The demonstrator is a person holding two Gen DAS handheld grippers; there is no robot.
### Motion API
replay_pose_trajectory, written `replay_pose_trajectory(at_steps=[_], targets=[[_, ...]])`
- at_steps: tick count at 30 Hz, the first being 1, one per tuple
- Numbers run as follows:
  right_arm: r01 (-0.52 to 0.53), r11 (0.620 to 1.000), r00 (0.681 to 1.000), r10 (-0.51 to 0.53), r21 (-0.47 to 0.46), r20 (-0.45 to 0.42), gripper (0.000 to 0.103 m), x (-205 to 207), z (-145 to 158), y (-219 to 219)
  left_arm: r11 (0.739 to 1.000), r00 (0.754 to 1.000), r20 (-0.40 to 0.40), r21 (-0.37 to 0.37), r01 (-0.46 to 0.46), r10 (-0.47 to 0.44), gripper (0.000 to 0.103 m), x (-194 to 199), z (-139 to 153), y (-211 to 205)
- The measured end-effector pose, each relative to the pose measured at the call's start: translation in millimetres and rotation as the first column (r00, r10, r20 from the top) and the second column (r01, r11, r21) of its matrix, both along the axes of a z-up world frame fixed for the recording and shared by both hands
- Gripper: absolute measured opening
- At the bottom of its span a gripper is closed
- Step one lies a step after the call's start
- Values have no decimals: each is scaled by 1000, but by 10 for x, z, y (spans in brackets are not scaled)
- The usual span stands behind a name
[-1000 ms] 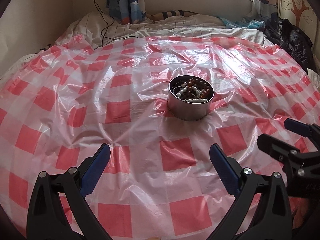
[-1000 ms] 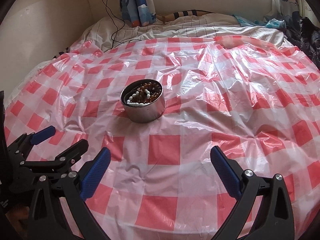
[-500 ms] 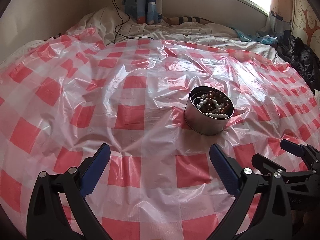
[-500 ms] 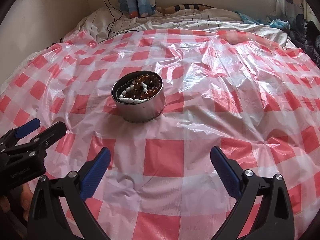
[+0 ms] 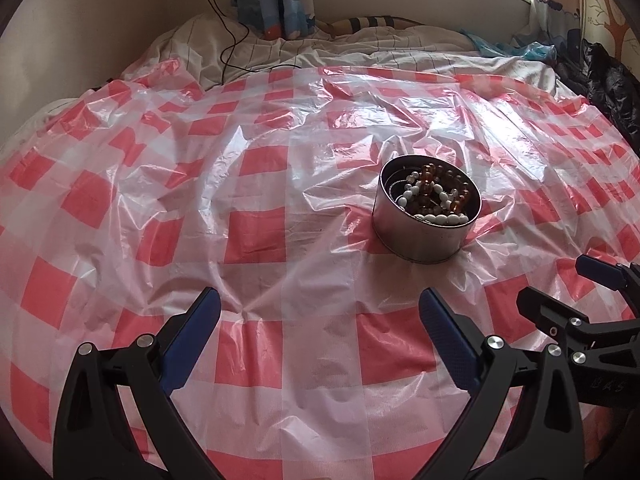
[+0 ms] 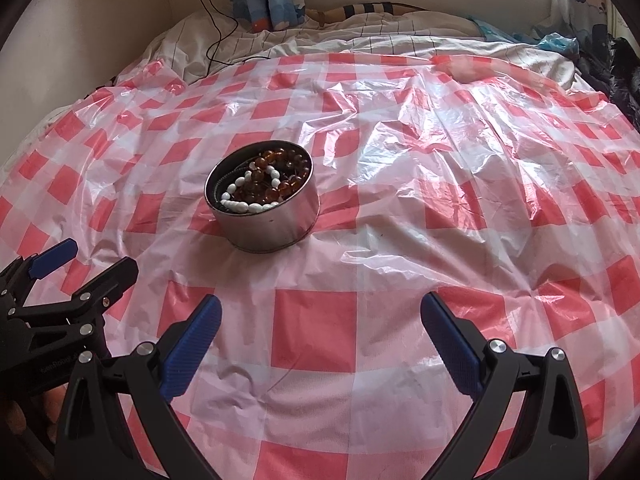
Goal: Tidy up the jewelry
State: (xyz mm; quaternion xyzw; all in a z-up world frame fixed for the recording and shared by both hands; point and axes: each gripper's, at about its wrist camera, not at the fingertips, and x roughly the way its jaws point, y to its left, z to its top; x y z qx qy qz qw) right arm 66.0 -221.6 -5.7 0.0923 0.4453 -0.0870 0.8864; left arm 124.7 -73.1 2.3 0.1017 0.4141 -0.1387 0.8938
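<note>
A round metal tin (image 5: 426, 236) sits on the red-checked plastic sheet (image 5: 256, 236) spread over the bed, likely laid to catch loose beads. White and amber bead strands (image 6: 260, 186) lie tangled inside the tin, which keeps them gathered for sorting. The left claw (image 5: 320, 312) hovers near and left of the tin, spread wide and empty. The right claw (image 6: 320, 314) hovers near and right of it, equally wide, touching nothing.

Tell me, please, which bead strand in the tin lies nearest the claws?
The white bead strand: it curves along the near rim of the metal tin, while the amber-brown beads pile up behind it.
</note>
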Motion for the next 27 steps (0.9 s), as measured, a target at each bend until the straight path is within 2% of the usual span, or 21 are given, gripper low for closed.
replay_pose_trajectory(at_steps=[13,27], targets=[[-8,1000,1000,8,-1,-2,95,88,-1,7,1000,1000,9,25,8,-8,95,27,31,-32],[-1,1000,1000,1,-14,-9,95,-69,29,57,1000,1000,23,24,10,-11,95,-149,118,35]])
